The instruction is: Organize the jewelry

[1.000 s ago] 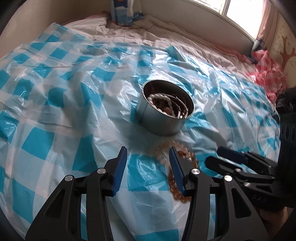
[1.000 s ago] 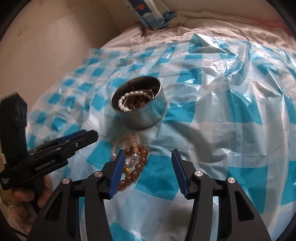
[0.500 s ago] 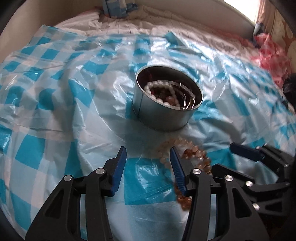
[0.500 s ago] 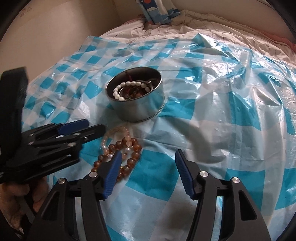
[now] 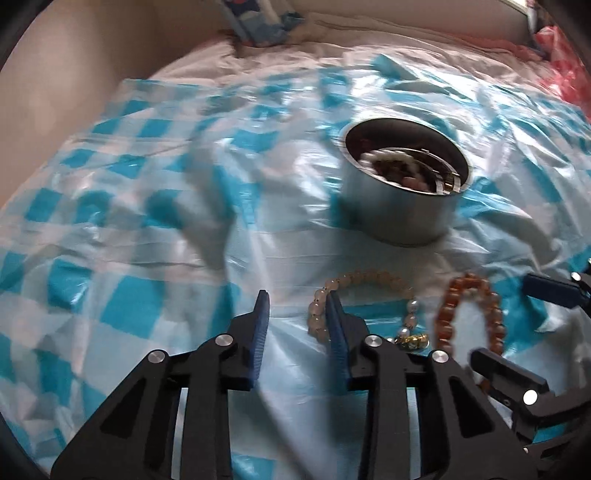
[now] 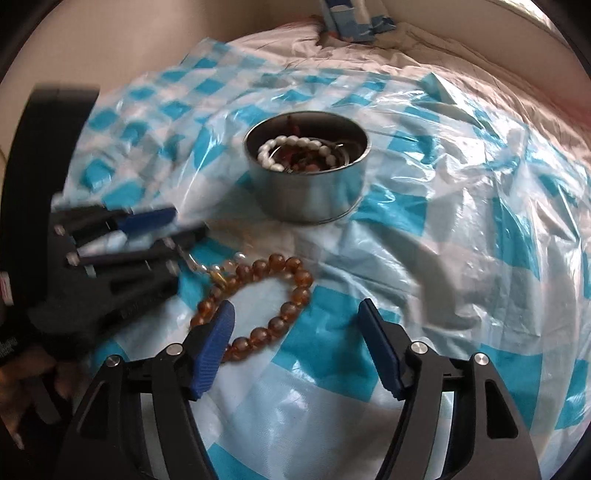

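A round metal tin (image 5: 402,218) (image 6: 310,199) sits on the blue-checked plastic sheet and holds a white pearl bracelet (image 6: 291,151) and other jewelry. A pale peach bead bracelet (image 5: 364,284) lies in front of the tin, its left end against the right finger of my left gripper (image 5: 297,317), which is open. An amber bead bracelet (image 6: 271,295) (image 5: 469,314) lies beside it. My right gripper (image 6: 295,325) is open, its left finger over the amber beads. Each gripper shows in the other's view, the left one (image 6: 147,236) and the right one (image 5: 517,325).
The blue-and-white checked plastic sheet (image 6: 461,229) covers a bed. A blue and white package (image 5: 258,22) lies at the far edge by the wall. Pink-red fabric (image 5: 565,62) lies at the far right.
Both grippers have moved forward and lower toward the bracelets. The left gripper's jaws have narrowed. The two bracelets now lie spread apart rather than overlapped.
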A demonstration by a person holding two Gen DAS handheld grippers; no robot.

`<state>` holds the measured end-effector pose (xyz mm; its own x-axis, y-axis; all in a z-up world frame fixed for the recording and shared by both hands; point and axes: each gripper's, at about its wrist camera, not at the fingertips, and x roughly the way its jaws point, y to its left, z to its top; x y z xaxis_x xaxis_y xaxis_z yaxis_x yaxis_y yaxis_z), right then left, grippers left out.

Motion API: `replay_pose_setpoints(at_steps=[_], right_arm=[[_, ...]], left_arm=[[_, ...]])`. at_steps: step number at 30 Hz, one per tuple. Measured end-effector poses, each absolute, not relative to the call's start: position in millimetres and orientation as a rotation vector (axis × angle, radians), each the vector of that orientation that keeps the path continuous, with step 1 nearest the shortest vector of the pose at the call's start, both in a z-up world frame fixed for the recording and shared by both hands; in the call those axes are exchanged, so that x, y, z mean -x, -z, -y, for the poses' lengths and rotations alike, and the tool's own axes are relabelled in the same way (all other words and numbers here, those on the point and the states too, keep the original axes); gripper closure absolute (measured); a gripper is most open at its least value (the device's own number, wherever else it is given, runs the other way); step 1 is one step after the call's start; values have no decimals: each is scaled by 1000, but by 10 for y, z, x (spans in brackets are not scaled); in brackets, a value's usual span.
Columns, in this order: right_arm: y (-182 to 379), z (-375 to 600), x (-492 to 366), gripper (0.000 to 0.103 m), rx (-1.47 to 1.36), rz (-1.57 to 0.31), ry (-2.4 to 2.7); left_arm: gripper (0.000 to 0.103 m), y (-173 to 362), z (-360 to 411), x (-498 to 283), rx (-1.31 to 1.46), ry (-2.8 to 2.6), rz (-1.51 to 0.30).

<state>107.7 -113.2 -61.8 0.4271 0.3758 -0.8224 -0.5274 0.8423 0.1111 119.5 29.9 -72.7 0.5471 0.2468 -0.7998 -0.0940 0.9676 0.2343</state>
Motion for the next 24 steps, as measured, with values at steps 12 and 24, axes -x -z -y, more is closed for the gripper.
replay_pose_setpoints(at_steps=[12,24], right_arm=[[514,1508,-1166,34,-21,-969,-533],[612,1548,-1128,89,64,-1028,-458]], left_arm=[[67,651,-386,-1218,-84,-164,-932],[92,733,-89,-1122,-111,49,-987]])
